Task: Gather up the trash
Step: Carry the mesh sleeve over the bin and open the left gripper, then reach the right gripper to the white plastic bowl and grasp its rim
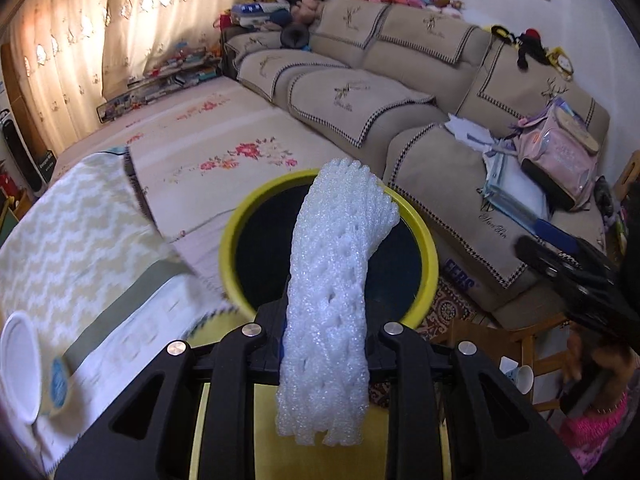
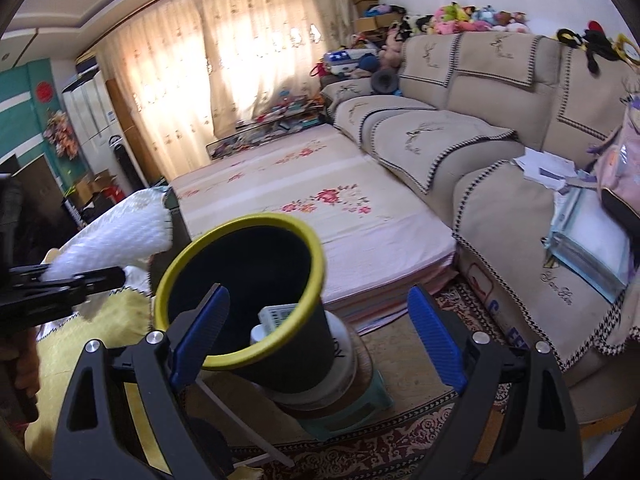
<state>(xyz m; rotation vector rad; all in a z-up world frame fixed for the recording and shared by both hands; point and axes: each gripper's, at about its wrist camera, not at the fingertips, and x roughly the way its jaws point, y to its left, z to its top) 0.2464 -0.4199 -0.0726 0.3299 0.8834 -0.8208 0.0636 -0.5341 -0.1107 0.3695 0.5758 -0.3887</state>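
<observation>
Carrying foam netting (image 1: 328,280) clamped in the left tongs (image 1: 324,344) above the bin (image 2: 240,292), apparently already holding some trash; the right tongs (image 2: 316,340) stand apart, empty.

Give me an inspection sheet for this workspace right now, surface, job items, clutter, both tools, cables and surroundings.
Surface: patterned rug; yellow cloth at the left.
Job's things: white foam net; black bin with yellow rim, raised on a stool, some trash already inside.
Clutter: tape roll on the cloth; papers and a pink bag on the sofa.
Grippers: left tool shut on the foam net, near the bin; right tool open, empty, the bin between its fingers.
Cables: nothing seen.
Surroundings: beige sofa, floral mat, curtains, plush toys.
</observation>
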